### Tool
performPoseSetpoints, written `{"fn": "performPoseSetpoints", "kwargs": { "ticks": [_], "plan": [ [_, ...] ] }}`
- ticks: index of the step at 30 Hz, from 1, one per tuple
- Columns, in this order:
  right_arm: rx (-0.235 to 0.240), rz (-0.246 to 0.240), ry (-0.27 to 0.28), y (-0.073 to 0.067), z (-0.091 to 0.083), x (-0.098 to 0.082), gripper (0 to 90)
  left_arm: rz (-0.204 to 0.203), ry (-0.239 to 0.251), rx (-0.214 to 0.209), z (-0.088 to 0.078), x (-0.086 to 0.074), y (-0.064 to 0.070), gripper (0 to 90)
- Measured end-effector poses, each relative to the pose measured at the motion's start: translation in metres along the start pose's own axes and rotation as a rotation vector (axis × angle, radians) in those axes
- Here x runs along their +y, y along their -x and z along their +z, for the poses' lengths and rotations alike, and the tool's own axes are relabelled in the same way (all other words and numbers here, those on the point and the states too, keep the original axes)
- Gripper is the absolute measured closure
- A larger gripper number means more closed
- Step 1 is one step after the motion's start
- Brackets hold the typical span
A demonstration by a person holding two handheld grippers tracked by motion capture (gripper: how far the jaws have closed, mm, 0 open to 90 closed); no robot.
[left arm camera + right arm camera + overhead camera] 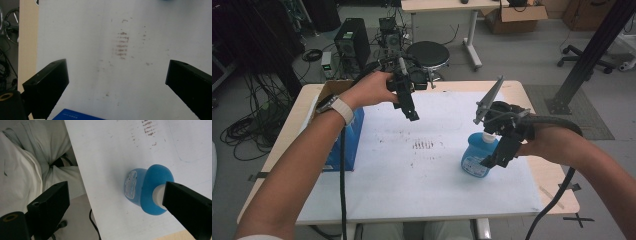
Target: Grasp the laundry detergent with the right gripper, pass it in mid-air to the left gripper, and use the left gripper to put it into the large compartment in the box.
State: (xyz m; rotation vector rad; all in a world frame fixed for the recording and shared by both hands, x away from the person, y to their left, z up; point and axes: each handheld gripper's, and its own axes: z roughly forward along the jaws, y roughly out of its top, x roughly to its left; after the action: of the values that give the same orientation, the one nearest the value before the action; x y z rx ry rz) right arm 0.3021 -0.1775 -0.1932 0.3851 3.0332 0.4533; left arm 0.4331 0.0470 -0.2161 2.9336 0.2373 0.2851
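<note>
Person's forearms enter from the bottom edge. Right gripper (495,150) hovers above the blue bottle (478,155), jaws spread and empty; the bottle stands upright on the white mat (412,175), right of centre. Left gripper (408,107) hangs over the mat near the blue box (346,145), jaws spread, empty.

Both arms raised, both grippers open

The left forearm runs from the frame's lower left to upper centre, where the left gripper (411,112) tips down with its fingers (47,85) spread wide. The right forearm enters from the lower right; the right gripper (497,157), centre right, angles down-left, its fingers (50,205) parted.
</note>
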Motion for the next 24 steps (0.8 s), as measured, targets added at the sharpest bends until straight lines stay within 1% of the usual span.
{"fn": "performPoseSetpoints", "kwargs": {
  "ticks": [1,5,12,14,15,18,22,24],
  "plan": [
    [0.000,0.007,0.000,0.000,0.000,0.000,7.3,0.001,0.000,-0.001,0.000,0.000,0.000,5.3],
    [-0.014,0.009,-0.001,0.001,-0.003,-0.001,7.3,-0.006,0.008,0.001,-0.002,0.000,0.000,5.3],
    [-0.024,0.028,0.000,0.002,-0.007,-0.005,7.3,-0.009,0.005,0.007,-0.005,-0.001,0.002,5.3],
    [-0.028,0.025,0.002,0.002,-0.008,-0.006,7.3,-0.010,0.006,0.008,-0.005,-0.001,0.002,5.3],
    [-0.032,0.042,0.002,0.003,-0.009,-0.008,7.3,-0.009,0.009,0.009,-0.005,-0.002,0.003,5.3],
    [-0.032,0.068,-0.001,0.006,-0.010,-0.011,7.3,-0.009,0.008,0.010,-0.006,-0.002,0.003,5.3],
    [-0.036,0.086,0.001,0.008,-0.012,-0.015,7.3,-0.011,0.010,0.013,-0.007,-0.002,0.004,5.3],
    [-0.043,0.109,0.001,0.010,-0.014,-0.019,7.3,-0.011,0.009,0.012,-0.007,-0.002,0.004,5.3]
  ]
}}
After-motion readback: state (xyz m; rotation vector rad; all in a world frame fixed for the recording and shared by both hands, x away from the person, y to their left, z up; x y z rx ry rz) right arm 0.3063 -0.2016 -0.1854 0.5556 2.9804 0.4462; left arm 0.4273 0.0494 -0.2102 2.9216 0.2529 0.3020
